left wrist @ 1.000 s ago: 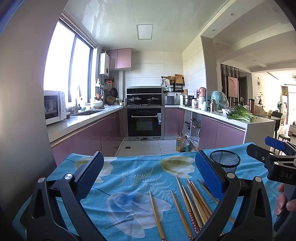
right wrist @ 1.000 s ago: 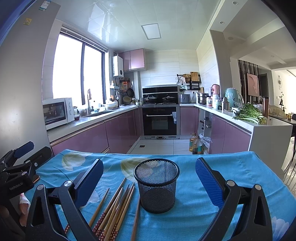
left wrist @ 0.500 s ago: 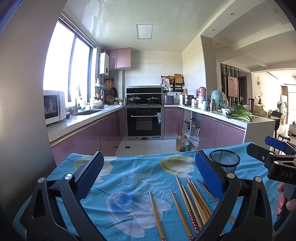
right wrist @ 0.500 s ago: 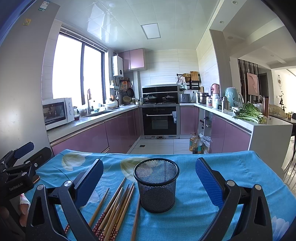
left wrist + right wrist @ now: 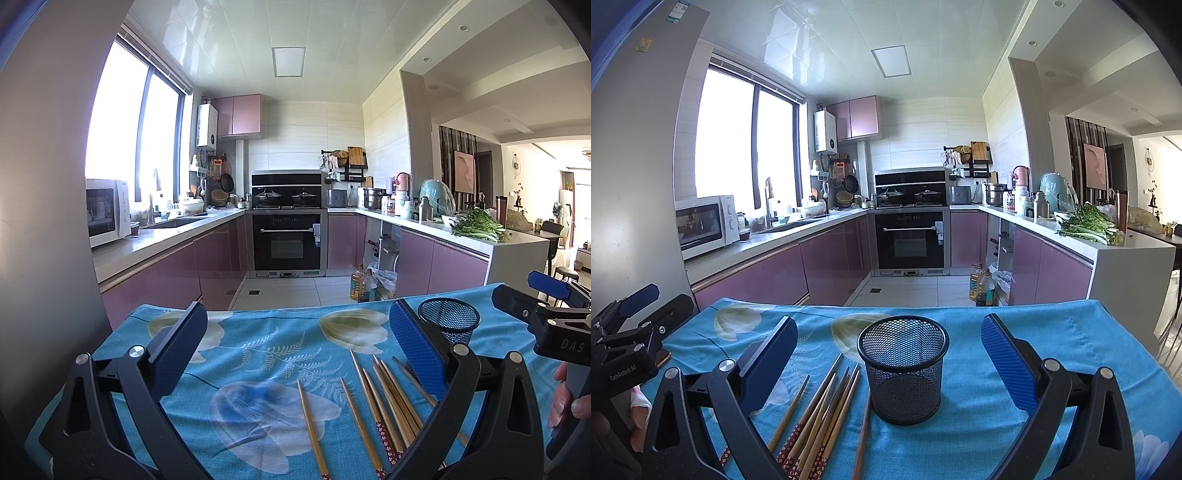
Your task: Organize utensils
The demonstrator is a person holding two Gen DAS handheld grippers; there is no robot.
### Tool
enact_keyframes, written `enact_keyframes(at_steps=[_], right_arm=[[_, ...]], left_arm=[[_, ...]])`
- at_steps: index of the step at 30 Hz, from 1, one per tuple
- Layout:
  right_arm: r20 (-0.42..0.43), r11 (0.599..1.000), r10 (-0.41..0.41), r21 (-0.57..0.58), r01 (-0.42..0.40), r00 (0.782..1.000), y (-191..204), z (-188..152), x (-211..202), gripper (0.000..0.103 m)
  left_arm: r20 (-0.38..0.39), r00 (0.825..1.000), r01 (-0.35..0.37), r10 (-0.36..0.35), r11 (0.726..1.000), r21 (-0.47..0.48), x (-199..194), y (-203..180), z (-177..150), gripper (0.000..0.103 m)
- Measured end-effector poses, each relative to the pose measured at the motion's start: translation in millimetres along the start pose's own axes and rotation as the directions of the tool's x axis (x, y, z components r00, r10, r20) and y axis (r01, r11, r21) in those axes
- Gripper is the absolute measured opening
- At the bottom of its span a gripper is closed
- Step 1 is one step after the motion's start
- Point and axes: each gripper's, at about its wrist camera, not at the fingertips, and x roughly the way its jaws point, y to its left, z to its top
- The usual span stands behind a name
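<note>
Chopsticks (image 5: 827, 413) flat — tips toward holder (image 5: 905, 369)

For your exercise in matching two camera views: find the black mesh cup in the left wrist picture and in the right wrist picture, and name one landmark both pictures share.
Left wrist view: the black mesh cup stands right of centre, partly behind the left gripper's right finger, beyond the chopsticks.
Right wrist view: the cup stands at centre, between the right gripper's open fingers.
Shared landmark: the black oven.
</note>
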Motion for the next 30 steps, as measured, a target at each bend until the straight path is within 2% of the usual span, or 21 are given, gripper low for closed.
enact_keyframes(at_steps=[17, 24, 27, 30], right_arm=[[-0.041, 1.0, 0.028, 0.01, -0.027, 0.999, -6.6, -2.8, 4.4, 0.096], [-0.148, 0.997, 0.072, -0.009, -0.074, 0.986, -3.7, -15.4, 14.9, 0.096], [-0.211, 0.995, 0.098, -0.005, -0.101, 0.972, -2.3, -23.4, 22.0, 0.096], [-0.307, 0.994, 0.099, -0.007, -0.106, 0.946, -0.7, -35.3, 34.7, 0.092]], left_arm=[[-0.043, 0.999, 0.018, -0.018, 1.0, 0.007, 10.1, 0.0, -3.7, 0.097], [-0.107, 0.994, 0.04, -0.038, 0.999, 0.013, 22.4, 1.3, -10.5, 0.097], [-0.144, 0.988, 0.052, -0.048, 0.998, 0.02, 28.7, 1.4, -15.4, 0.097], [-0.196, 0.979, 0.07, -0.063, 0.997, 0.033, 37.2, 0.9, -21.7, 0.097]])
